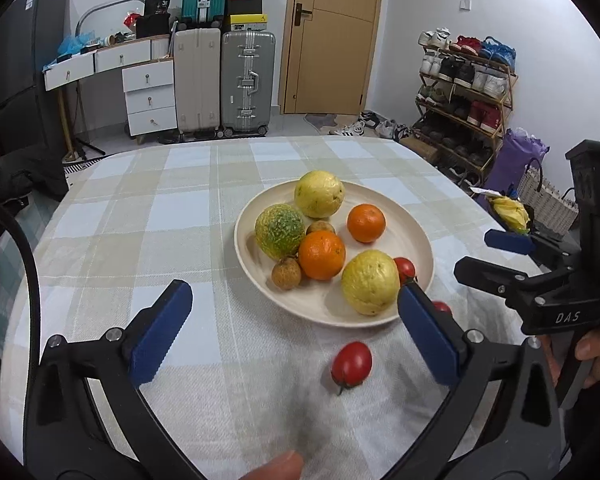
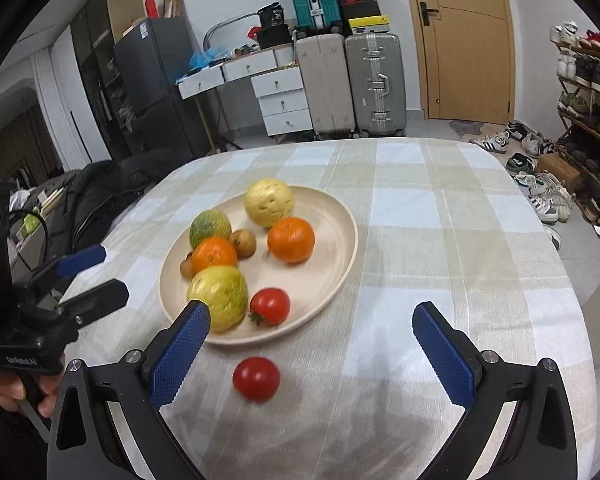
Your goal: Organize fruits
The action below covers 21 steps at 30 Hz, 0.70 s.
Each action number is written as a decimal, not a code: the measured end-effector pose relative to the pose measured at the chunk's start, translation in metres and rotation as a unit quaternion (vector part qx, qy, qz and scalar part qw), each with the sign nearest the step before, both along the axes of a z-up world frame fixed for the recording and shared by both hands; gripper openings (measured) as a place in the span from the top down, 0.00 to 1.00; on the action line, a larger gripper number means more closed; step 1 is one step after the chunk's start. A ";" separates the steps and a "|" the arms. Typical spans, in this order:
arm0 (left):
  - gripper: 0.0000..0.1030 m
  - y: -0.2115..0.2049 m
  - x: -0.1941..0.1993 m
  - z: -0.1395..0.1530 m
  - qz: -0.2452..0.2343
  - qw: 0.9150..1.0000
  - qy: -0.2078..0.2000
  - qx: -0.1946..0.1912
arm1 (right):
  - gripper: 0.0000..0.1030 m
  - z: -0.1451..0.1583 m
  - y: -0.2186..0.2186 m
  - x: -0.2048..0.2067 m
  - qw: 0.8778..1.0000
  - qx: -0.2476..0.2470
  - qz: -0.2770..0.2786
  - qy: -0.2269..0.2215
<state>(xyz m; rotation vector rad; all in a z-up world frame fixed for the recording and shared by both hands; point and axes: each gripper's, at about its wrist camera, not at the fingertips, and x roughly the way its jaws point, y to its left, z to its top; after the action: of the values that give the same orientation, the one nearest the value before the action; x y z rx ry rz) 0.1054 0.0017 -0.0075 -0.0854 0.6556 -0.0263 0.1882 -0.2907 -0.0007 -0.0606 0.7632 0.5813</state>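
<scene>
Both hand-held grippers, left (image 1: 296, 328) and right (image 2: 312, 340), hover spread wide and empty over a loose tomato (image 1: 351, 362) lying on the counter (image 1: 180, 208) just outside the plate (image 1: 416, 236); it looks soft-skinned and slippery, best pinched gently across its middle.

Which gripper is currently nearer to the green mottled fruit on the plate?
Left. The left gripper is just left of the plate, on the side where the green fruit lies; the right gripper is beyond the opposite rim, other fruit between.
</scene>
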 end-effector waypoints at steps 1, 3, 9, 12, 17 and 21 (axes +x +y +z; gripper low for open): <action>0.00 0.000 -0.004 0.001 0.001 1.000 0.000 0.004 | 0.00 0.000 0.001 -0.004 1.000 -0.005 0.003 -0.003; 0.00 -0.001 -0.014 0.003 0.006 1.000 0.003 0.008 | 0.00 0.001 0.002 -0.012 1.000 -0.011 0.008 -0.007; 0.00 -0.002 -0.042 0.005 0.010 1.000 0.005 0.004 | 0.00 -0.001 0.002 -0.033 0.999 -0.030 0.026 -0.014; 0.00 -0.006 -0.050 0.004 0.009 1.000 0.006 0.018 | 0.00 -0.005 0.002 -0.040 0.999 -0.032 0.034 -0.011; 0.00 -0.003 -0.051 0.000 0.009 1.000 0.016 0.009 | 0.00 -0.008 0.005 -0.041 0.999 -0.038 0.032 -0.002; 0.00 -0.004 -0.047 -0.005 0.011 1.000 0.021 0.013 | 0.00 -0.015 0.007 -0.039 0.998 -0.050 0.023 0.008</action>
<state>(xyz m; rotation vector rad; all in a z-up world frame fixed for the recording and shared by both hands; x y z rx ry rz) 0.0583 -0.0022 -0.0124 -0.0691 0.6970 0.0051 0.1494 -0.2837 -0.0154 -0.1668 0.8079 0.5877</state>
